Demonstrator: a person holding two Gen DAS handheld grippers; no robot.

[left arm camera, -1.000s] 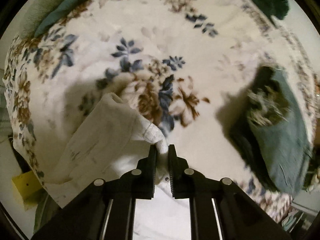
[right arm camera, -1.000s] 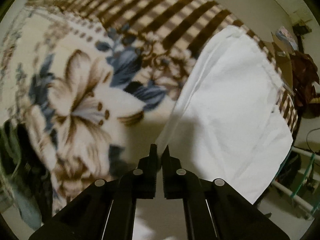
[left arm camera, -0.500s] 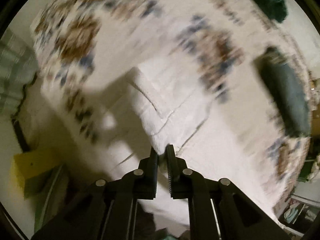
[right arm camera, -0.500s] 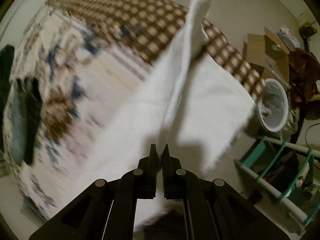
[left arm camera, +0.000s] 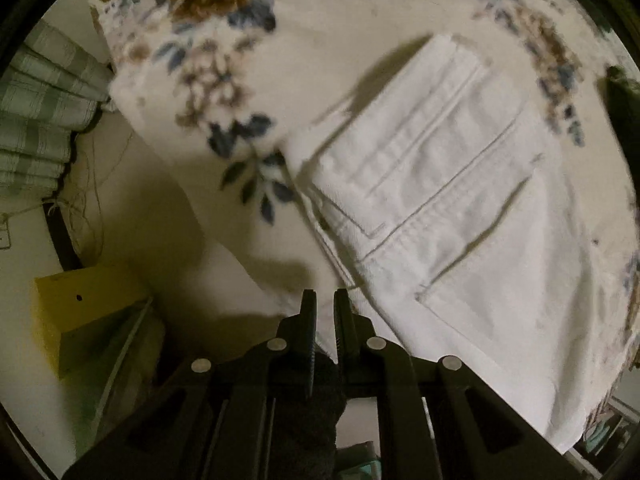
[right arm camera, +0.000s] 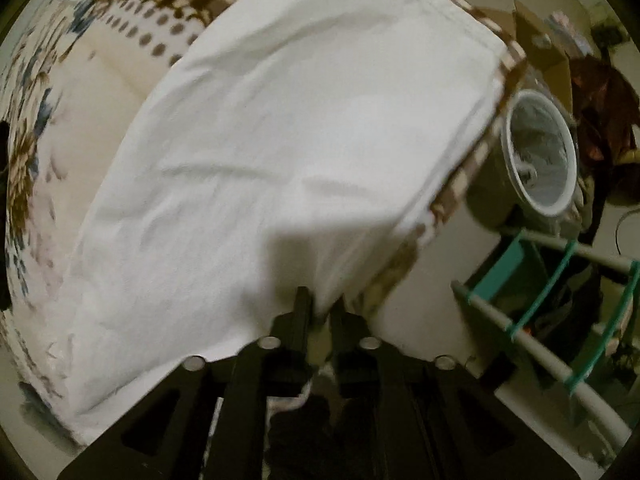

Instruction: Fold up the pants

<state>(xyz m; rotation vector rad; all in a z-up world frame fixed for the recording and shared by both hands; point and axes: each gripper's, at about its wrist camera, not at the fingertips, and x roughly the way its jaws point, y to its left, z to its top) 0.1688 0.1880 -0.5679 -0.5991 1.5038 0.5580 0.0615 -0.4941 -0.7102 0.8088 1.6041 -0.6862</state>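
White pants (left arm camera: 460, 200) lie flat on a floral blanket (left arm camera: 224, 80), pocket stitching facing up. At the bed's near edge my left gripper (left arm camera: 324, 300) points down, shut on the pants' lower hem, with white cloth pinched between its fingers. The right wrist view shows a smooth leg panel of the pants (right arm camera: 300, 120) spread across the blanket (right arm camera: 80, 100). My right gripper (right arm camera: 321, 296) stands at that panel's near corner. Its jaws are opening, and the cloth corner sits loose in the gap between them.
A yellow box (left arm camera: 80, 312) and green striped cloth (left arm camera: 36, 120) lie beside the bed on the left. A dark green garment (left arm camera: 624, 112) rests at the blanket's right edge. On the floor are a white bin (right arm camera: 540, 152), a cardboard box (right arm camera: 536, 36) and a teal-and-white rack (right arm camera: 560, 300).
Both grippers swept across the bed to its near edge, pulling the lifted white cloth down flat over the blanket. The right jaws have parted; the left stays closed on the hem.
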